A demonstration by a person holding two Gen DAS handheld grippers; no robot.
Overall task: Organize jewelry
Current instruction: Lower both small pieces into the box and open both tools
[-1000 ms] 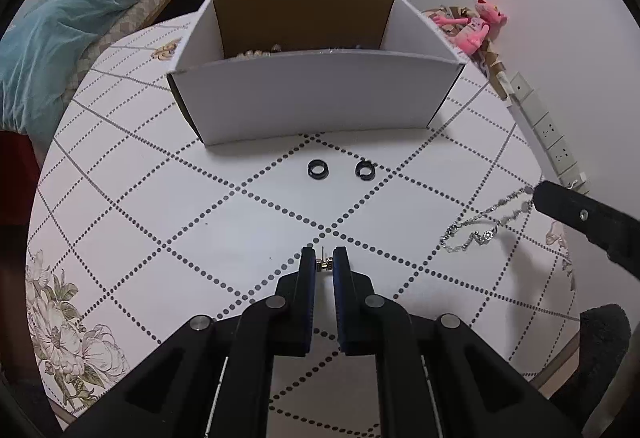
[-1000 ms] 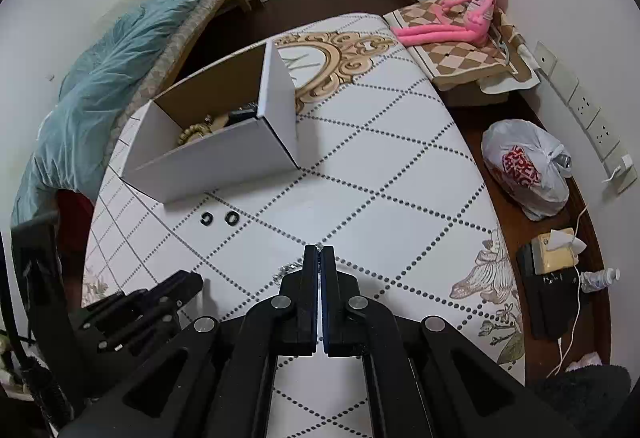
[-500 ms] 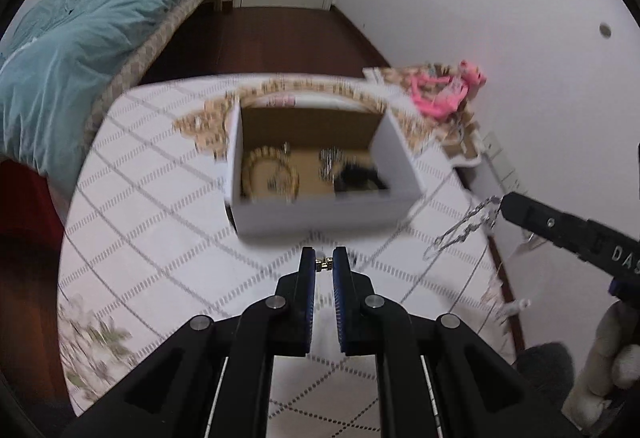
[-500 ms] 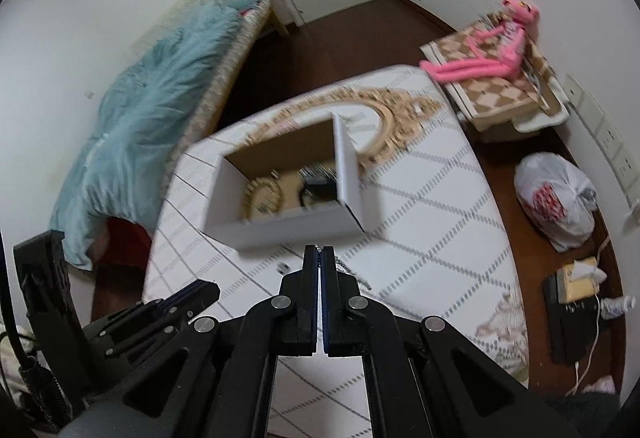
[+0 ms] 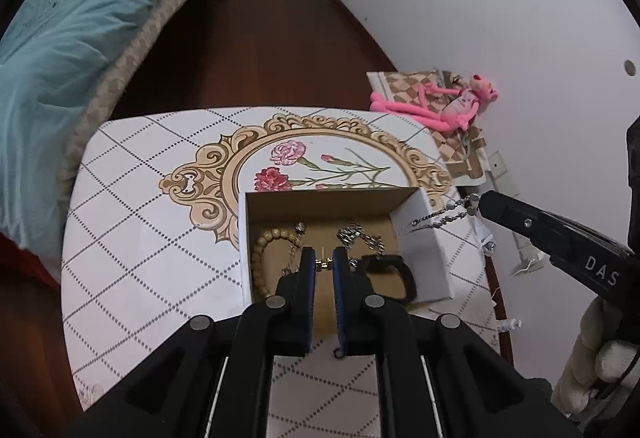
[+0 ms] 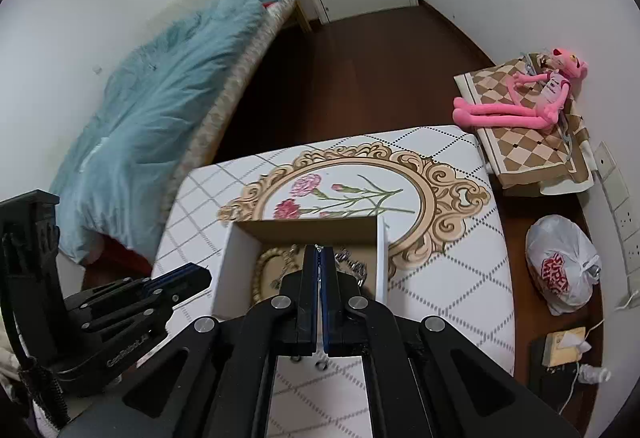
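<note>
Teal fluffy blanket (image 5: 60, 49) on bed at left; white diamond-pattern tablecloth (image 5: 132, 246) carries open white cardboard box (image 5: 424, 250). Above it, left gripper (image 5: 324, 265) pinches small gold earring (image 5: 322, 264); right gripper (image 6: 319, 258) clamps silver chain (image 5: 440, 218).

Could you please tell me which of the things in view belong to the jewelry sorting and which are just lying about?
Belonging to the job:
- cardboard box
- gold earring in the left gripper
- silver chain in the right gripper
- beaded bracelet in the box

Just lying about:
- pink plush toy
- blue blanket
- plastic bag
</note>
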